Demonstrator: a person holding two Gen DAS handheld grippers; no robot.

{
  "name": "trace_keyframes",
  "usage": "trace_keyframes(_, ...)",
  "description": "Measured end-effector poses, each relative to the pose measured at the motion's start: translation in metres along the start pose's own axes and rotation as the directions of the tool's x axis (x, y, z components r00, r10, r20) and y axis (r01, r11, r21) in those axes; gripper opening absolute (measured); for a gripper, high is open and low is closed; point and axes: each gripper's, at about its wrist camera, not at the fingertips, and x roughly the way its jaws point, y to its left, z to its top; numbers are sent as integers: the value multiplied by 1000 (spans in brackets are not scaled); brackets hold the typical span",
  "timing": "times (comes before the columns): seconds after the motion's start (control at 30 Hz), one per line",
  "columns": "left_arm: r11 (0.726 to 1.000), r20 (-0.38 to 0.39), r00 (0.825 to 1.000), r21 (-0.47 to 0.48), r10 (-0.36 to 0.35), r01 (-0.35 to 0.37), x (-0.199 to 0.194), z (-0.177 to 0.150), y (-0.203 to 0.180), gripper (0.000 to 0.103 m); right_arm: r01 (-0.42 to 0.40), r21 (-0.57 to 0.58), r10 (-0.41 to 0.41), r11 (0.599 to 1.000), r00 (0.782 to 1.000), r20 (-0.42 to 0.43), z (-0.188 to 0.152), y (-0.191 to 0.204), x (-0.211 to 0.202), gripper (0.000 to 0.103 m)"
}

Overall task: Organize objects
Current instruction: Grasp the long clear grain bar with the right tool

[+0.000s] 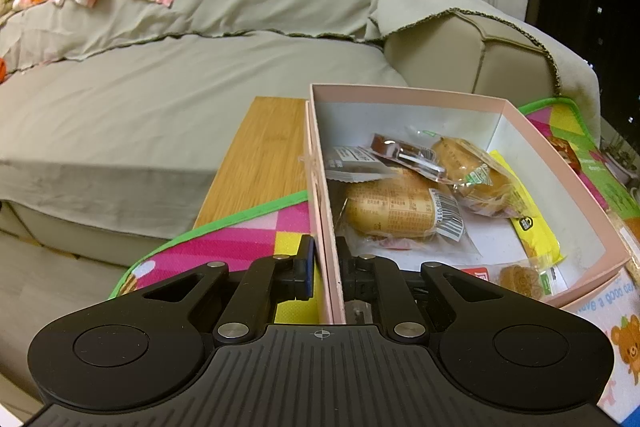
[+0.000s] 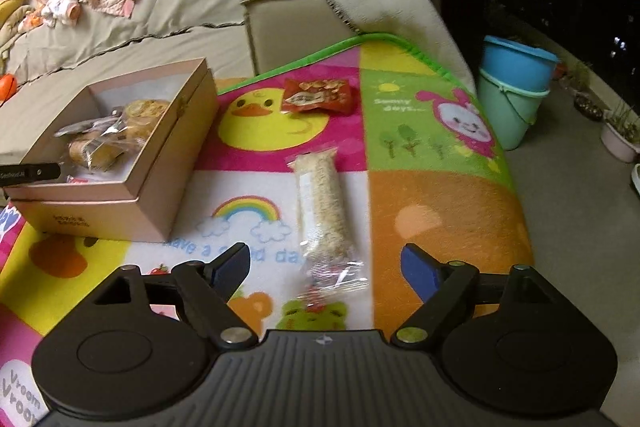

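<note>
The left hand-held gripper [image 1: 325, 267] is clenched on the near-left wall of the pink box [image 1: 472, 98], one finger outside the wall and one inside, pads pressed against the thin card. The box stands open near the left edge of the surface, on a bright children's play mat [image 2: 440, 195] that covers it; a bare strip of wood [image 1: 260, 155] shows beyond the mat at the surface's far-left corner. Inside the box lie several wrapped snacks: a bread roll in clear film with a barcode [image 1: 394, 209], a second wrapped bun [image 1: 468, 167] toward the far side, a small dark packet [image 1: 404, 151] across them, a yellow packet [image 1: 532, 227] along the right wall, and a round pastry [image 1: 520, 279] in the near corner. The right hand-held gripper [image 2: 326, 269] is released, its blue-padded fingers [image 2: 420, 269] spread wide and touching nothing. Between them, toward the surface's near edge, lies a long clear-wrapped cereal bar [image 2: 322, 203], flat on the mat, running away from the camera, its crimped near end just between the fingertips; the blur leaves it unclear whether the fingers are level with it or above it. A red snack packet [image 2: 316, 95] lies farther back, near the mat's far edge, well apart from the bar. A covered sofa [image 1: 168, 75] stands beyond the surface.
</note>
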Motion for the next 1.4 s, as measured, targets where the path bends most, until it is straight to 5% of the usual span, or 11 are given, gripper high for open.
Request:
trace_keyframes(0.43, 1000, 0, 1000, 1, 1, -1, 0, 0, 0, 12, -155, -44, 153, 987, 987, -38, -8, 33, 5, 84)
trace_keyframes(0.67, 1000, 0, 1000, 1, 2, -2, 0, 0, 0, 12, -28, -19, 28, 999, 999, 44, 14, 16, 10, 83)
trace_keyframes(0.93, 1000, 0, 1000, 6, 2, -2, -1, 0, 0, 12, 39, -64, -40, 997, 999, -25, 23, 22, 47, 29)
trace_keyframes(1.23, 1000, 4, 1000, -11, -5, 5, -4, 0, 1, 12, -48, -71, 42, 996, 995, -94, 1, 31, -2, 29)
trace_keyframes(1.4, 1000, 6, 1000, -18, -14, 14, -3, -1, 4, 12, -80, -47, 79, 996, 996, -32, 10, 34, -47, 29)
